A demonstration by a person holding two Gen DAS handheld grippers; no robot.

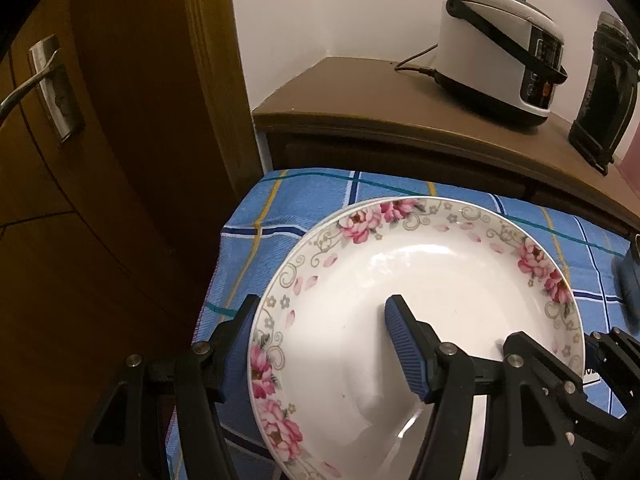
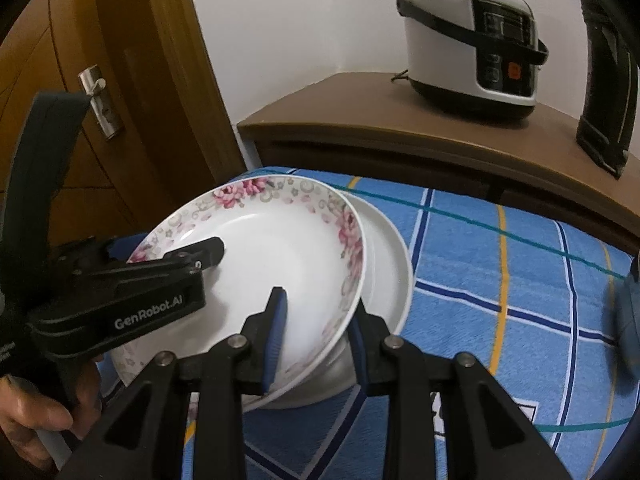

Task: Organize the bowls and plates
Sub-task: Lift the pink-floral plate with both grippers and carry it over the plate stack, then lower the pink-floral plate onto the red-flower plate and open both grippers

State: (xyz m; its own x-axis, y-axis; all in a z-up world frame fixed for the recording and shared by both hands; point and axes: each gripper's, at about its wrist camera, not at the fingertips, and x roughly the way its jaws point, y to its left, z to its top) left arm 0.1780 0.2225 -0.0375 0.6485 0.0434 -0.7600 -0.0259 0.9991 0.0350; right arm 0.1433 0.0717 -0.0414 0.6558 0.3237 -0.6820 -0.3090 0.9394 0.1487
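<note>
floral plate: tilted atop plain white plate on blue checked cloth. left tongs and right tongs each straddle its rim, jaws wide, not clamped; both equally near, rim between fingers

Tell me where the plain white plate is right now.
In the right wrist view, the plain white plate lies on the blue checked cloth, directly under the tilted floral plate, its rim showing on that plate's right side.
</note>
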